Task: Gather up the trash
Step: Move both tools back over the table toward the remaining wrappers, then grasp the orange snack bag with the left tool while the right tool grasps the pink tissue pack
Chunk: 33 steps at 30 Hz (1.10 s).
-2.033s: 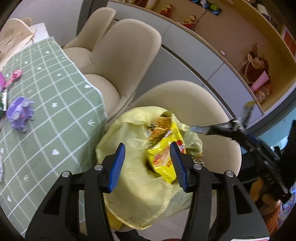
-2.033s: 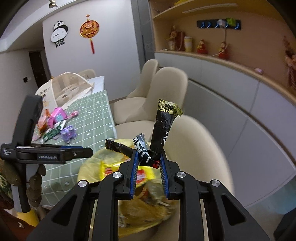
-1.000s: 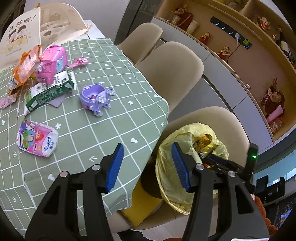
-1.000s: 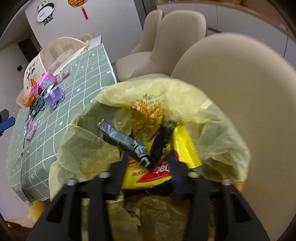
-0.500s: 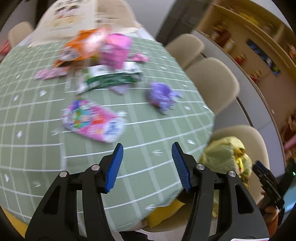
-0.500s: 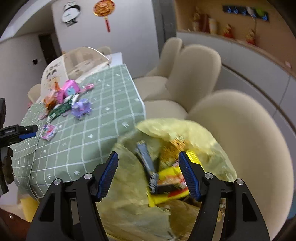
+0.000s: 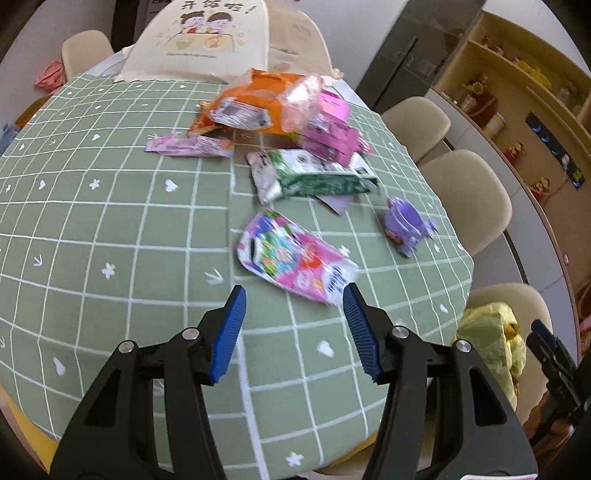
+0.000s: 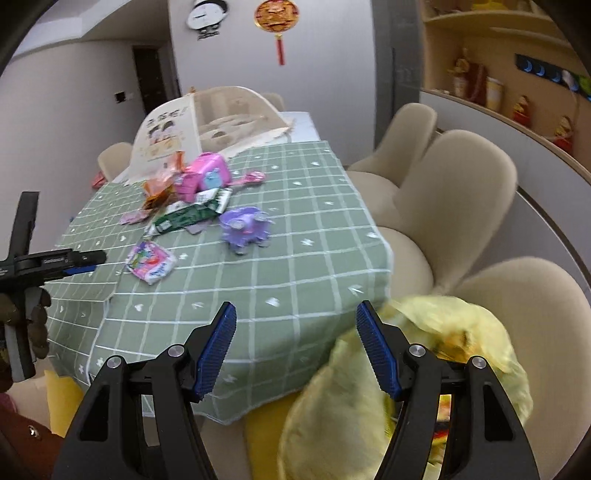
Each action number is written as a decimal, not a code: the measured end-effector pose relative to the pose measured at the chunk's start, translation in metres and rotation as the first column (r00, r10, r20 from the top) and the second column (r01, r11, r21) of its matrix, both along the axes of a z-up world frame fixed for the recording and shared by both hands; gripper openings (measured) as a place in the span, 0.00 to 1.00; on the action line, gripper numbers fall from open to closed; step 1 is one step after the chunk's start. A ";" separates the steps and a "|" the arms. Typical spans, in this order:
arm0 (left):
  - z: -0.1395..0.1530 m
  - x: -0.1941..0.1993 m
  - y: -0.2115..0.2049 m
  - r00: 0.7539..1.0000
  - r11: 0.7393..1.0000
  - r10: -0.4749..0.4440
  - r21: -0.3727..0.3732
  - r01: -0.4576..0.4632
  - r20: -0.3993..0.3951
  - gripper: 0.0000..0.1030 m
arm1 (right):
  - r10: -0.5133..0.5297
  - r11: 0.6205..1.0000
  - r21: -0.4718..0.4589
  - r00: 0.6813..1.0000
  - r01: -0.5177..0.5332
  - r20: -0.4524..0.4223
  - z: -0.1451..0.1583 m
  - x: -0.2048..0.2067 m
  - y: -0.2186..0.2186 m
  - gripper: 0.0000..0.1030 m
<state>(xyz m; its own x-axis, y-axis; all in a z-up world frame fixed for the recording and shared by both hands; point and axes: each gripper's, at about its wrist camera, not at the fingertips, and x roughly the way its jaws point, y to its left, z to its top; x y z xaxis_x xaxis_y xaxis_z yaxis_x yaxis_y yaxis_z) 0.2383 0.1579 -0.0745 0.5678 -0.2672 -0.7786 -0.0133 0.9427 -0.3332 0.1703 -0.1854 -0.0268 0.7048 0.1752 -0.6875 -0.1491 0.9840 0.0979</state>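
Two tools show, each held by a person, both with nothing between their blue pads. The left tool point(image 7: 293, 295) hangs released over a counter point(image 7: 110, 221) covered in green checked cloth. The right tool point(image 8: 295, 314) is spread wide; its jaws have just been opening, and nothing sits between them.

Just beyond the left tool's tips lies a pink wrapper point(image 7: 295, 258) with bright print, too blurred to read. Farther back are a green-and-white packet point(image 7: 314, 177), a pink box point(image 7: 328, 133), an orange bag point(image 7: 251, 107) and a flat purple wrapper point(image 7: 188, 146). A purple toy point(image 7: 404, 221) stands to the right. A cream mesh food cover point(image 7: 207, 37) at the far end carries Chinese characters above a cartoon of two children.

Only the right wrist view shows a panda wall clock point(image 8: 203, 14) and a red hanging ornament point(image 8: 277, 18). It also shows the yellow trash bag point(image 8: 424, 369) up close, sitting on a beige chair point(image 8: 535, 295) beside the counter, just under the right tool's right finger. The left wrist view has that bag small at its right edge.
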 end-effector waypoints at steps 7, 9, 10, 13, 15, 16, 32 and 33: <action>0.011 0.051 0.027 0.999 0.997 0.035 -0.072 -0.032 0.040 0.51 | 0.013 0.998 0.058 0.998 -0.009 -0.063 -0.009 0.030 0.027 0.62; 0.017 0.070 0.033 0.997 0.995 0.046 -0.087 -0.041 0.062 0.51 | 0.008 0.998 0.056 0.996 -0.003 -0.084 -0.012 0.038 0.035 0.62; 0.018 0.079 0.036 0.996 0.994 0.056 -0.099 -0.049 0.066 0.52 | 0.006 0.999 0.055 0.996 -0.001 -0.089 -0.014 0.041 0.037 0.62; 0.014 0.114 0.055 0.991 0.978 0.128 -0.173 -0.117 0.050 0.52 | -0.015 0.999 0.038 0.993 0.020 -0.120 -0.018 0.052 0.046 0.62; 0.005 0.136 0.070 0.982 0.957 0.187 -0.228 -0.178 0.018 0.52 | -0.041 0.999 0.016 0.990 0.043 -0.131 -0.019 0.059 0.050 0.62; -0.001 0.147 0.076 0.977 0.945 0.212 -0.255 -0.206 -0.004 0.52 | -0.064 0.998 -0.001 0.988 0.064 -0.143 -0.020 0.063 0.053 0.62; -0.016 0.174 0.110 0.973 0.899 0.186 -0.375 -0.225 -0.139 0.05 | 0.000 1.000 0.013 0.985 0.002 -0.173 -0.029 0.106 0.082 0.62; -0.009 0.166 0.113 0.977 0.909 0.173 -0.362 -0.206 -0.121 0.04 | 0.014 1.000 0.004 0.985 -0.014 -0.170 -0.029 0.109 0.087 0.62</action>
<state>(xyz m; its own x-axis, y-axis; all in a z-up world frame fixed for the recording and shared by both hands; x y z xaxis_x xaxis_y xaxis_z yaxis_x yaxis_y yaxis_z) 0.4046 0.2710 -0.0835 0.5726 -0.4397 -0.6920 -0.2227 0.7288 -0.6474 0.2790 -0.0987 -0.0560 0.5748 0.1864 -0.7968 -0.1436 0.9816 0.1260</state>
